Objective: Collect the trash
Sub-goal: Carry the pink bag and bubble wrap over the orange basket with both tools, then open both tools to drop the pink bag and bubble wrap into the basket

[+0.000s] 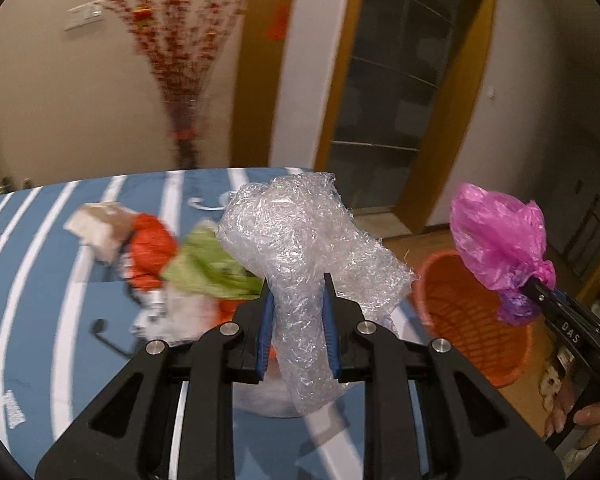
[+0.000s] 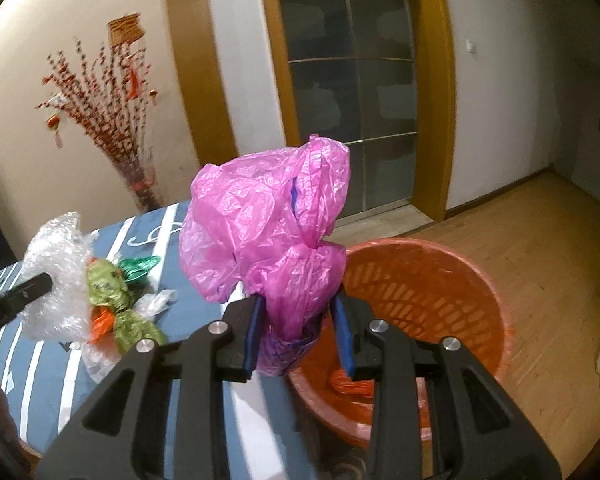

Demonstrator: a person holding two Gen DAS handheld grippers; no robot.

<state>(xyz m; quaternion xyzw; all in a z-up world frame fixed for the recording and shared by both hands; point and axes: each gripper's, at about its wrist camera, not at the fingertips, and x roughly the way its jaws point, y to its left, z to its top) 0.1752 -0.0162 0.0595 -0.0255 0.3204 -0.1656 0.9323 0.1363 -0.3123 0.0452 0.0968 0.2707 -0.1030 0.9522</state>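
L tongs (image 1: 298,312) clamp 1 crinkly clear bubble wrap (image 1: 300,240) over striped surface (image 1: 32,264) | R tongs (image 2: 298,320) clamp 1 thin pink plastic bag (image 2: 260,232) above rim of 1 round slotted orange basket (image 2: 460,292) | 1 green wrapper (image 2: 112,288) near surface edge

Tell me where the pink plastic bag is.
The crumpled pink plastic bag is clamped in the right gripper, held up beside the round orange plastic basket standing off the table's edge.
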